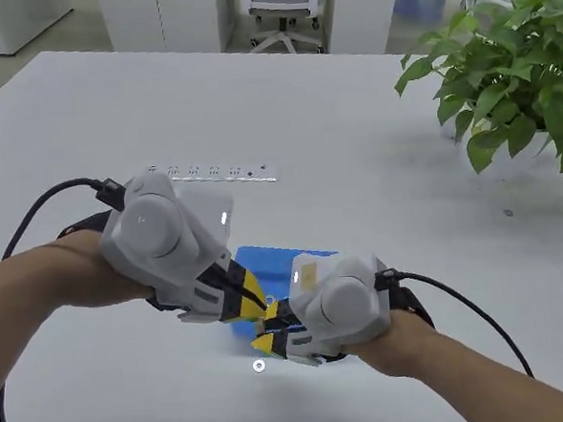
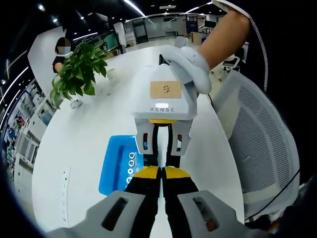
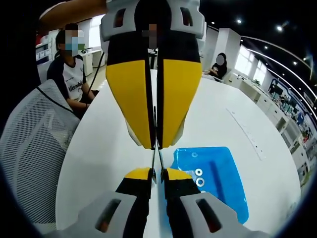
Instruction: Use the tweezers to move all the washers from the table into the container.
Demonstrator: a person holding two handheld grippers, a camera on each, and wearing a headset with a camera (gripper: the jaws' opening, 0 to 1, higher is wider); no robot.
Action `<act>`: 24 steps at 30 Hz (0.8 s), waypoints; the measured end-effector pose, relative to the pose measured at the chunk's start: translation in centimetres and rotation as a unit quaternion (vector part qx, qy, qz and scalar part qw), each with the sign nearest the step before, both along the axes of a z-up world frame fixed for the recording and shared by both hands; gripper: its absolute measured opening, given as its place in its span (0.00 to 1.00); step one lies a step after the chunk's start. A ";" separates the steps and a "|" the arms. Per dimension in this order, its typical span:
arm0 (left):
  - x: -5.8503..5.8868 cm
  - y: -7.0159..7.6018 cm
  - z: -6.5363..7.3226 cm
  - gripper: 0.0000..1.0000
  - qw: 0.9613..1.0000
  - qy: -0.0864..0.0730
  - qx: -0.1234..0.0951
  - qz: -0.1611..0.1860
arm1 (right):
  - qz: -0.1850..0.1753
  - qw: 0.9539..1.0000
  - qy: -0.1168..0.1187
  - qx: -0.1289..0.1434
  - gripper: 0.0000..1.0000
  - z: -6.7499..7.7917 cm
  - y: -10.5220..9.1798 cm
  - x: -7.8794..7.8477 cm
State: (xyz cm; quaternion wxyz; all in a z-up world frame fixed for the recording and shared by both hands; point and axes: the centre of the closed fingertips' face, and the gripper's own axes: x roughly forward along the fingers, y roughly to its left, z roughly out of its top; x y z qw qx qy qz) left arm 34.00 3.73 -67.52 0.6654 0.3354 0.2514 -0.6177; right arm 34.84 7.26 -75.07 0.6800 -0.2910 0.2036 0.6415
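**Kid:** What is the left gripper (image 2: 162, 173) doing?

**Helper:** Its jaws are pressed together on the tweezers (image 3: 154, 153).

**Kid:** Where are the washers?

**Helper:** One washer (image 1: 259, 365) lies on the table (image 1: 113, 116), just near of the grippers. More washers (image 2: 131, 163) sit in the blue container (image 1: 265, 262).

**Kid:** And the right gripper (image 3: 156, 174)?

**Helper:** It pinches the tweezers too. I think it is a hand-over. Next, one gripper should let go, and the tweezers go down to that washer.

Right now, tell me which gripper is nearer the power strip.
Left. The left gripper sits just on the person's side of the power strip; the right gripper is farther off, nearer the person.
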 end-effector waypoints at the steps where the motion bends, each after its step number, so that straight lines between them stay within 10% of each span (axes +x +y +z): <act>1: 0.0 0.0 -0.1 0.05 1.000 0.001 0.000 0.000 | 0.000 1.000 0.001 0.000 0.11 -0.1 0.0 -0.1; 24: -0.4 0.3 -2.7 0.05 0.999 0.035 0.003 0.002 | 0.002 0.999 0.033 -0.002 0.11 -2.8 0.2 -0.9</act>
